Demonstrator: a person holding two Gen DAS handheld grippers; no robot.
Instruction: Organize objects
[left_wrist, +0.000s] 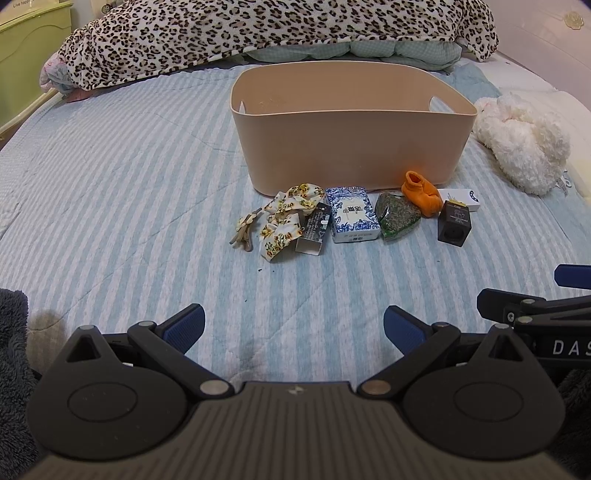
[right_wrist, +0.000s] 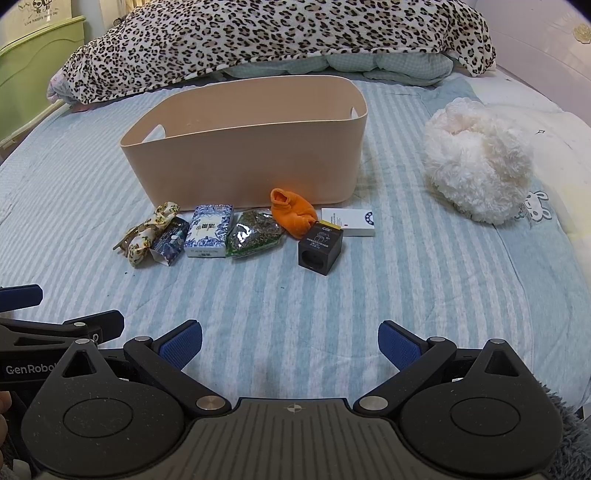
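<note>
Both tools (left_wrist: 294, 328) (right_wrist: 290, 341) agape, small clutter (left_wrist: 352, 219) fronting beige bin (left_wrist: 351, 147).

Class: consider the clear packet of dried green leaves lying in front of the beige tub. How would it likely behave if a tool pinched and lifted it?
The leaf packet looks like a thin glossy film, so it may be slippery. Its lumpy, uneven shape suggests loose contents, so it would probably sag and feel light.
</note>
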